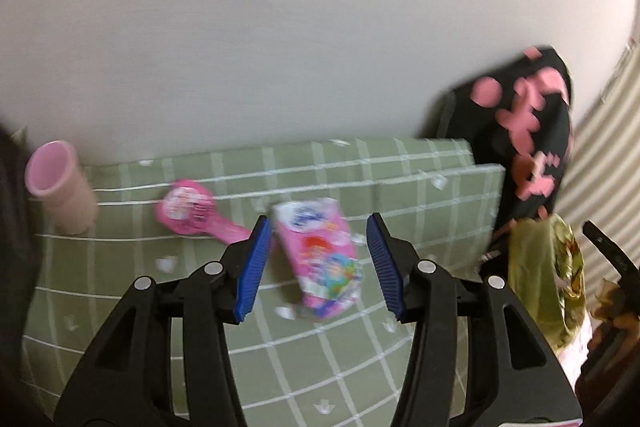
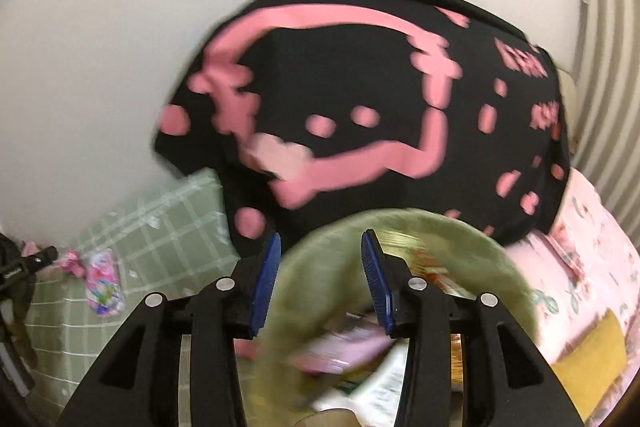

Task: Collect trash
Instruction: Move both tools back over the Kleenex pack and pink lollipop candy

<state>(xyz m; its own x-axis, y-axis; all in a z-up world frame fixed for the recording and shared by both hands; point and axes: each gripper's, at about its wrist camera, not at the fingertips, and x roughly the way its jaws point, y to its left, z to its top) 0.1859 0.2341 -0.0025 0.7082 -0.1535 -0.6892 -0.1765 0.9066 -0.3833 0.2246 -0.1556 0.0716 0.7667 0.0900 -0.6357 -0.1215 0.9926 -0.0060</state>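
Left gripper [image 1: 316, 263] was spread, the pink wrapper [image 1: 320, 259] lying between its jaws, untouched. We judged it light, crinkly, slippery: pinch mid-body across the short side. Right gripper [image 2: 320, 283] was spread over the green bag [image 2: 316, 291] rim, gripping nothing.

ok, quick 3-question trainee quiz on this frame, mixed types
1. True or false: the left gripper is shut on the pink carton.
2. Which thing stands upright at the mat's far left: A) pink cup B) pink hand mirror C) black pillow?
3. Fill in: the right gripper hovers over the rim of the green ____.

Key: 1 false, it is open, fingers either side; 2 A; 3 bag.
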